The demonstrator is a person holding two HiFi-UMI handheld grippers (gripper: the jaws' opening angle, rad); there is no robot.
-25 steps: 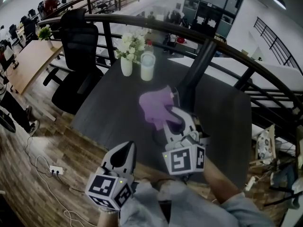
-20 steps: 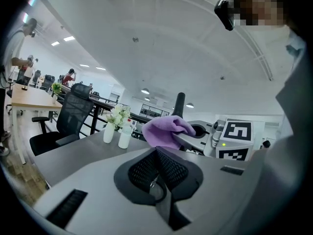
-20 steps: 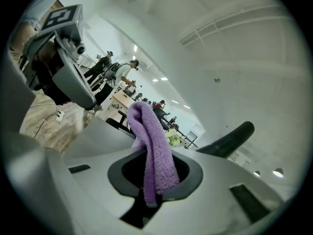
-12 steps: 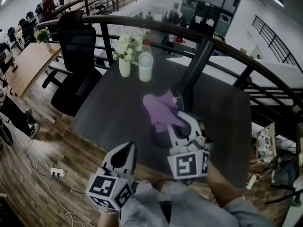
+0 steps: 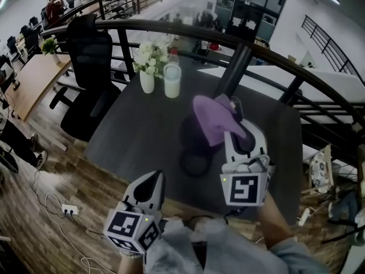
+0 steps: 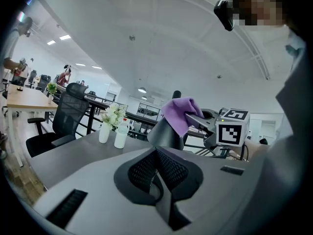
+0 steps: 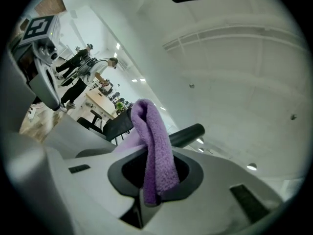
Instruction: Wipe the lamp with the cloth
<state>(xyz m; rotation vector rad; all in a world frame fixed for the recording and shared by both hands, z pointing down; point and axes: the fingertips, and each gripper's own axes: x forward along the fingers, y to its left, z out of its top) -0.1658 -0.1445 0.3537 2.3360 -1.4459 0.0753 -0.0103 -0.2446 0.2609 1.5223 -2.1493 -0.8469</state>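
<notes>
The right gripper is clamping a bunched fold of the soft purple fleece cloth between its jaws. The loose part of the cloth is draping over the top of the dark cone-shaped table lamp, which is standing near the middle of the dark grey table. The left gripper is hanging at the near edge, jaws pressed together on nothing, well apart from the lamp. The cloth is looking light, limp and grippy, so a pinch on a thick fold is likely holding it securely while the free part is doing the wiping. The lamp is probably light enough to slide or tip under a sideways push, so the base or lower shade is looking like the place to steady it
</notes>
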